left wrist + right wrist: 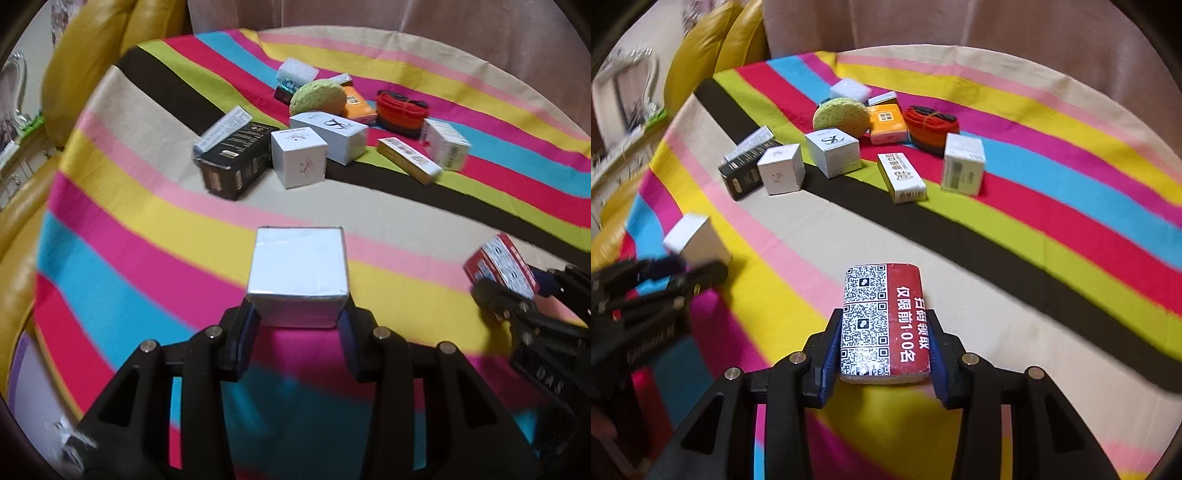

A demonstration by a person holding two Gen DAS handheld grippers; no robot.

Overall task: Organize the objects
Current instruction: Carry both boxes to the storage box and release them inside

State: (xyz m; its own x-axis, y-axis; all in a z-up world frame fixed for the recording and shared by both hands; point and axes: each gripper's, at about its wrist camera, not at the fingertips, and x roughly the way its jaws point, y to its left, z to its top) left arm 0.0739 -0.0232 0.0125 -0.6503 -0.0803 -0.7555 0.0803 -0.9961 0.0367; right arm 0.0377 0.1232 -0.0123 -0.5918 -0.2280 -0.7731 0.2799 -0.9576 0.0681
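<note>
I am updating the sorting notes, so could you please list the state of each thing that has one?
Left claw: shut on plain white box, lifted.
Right claw: shut on red QR-code pack, lifted.
Black box: lying on striped cloth.
Gold-edged box: lying flat.
Green sponge: resting among boxes.

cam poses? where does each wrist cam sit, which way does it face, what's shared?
Left wrist: behind the left gripper, angled down across the striped cloth; its fingers clamp a white box; right gripper at right.
Right wrist: behind the right gripper, same heading; holds a red QR-code pack; left gripper at left.
Shared: the far pile, including the green sponge.
</note>
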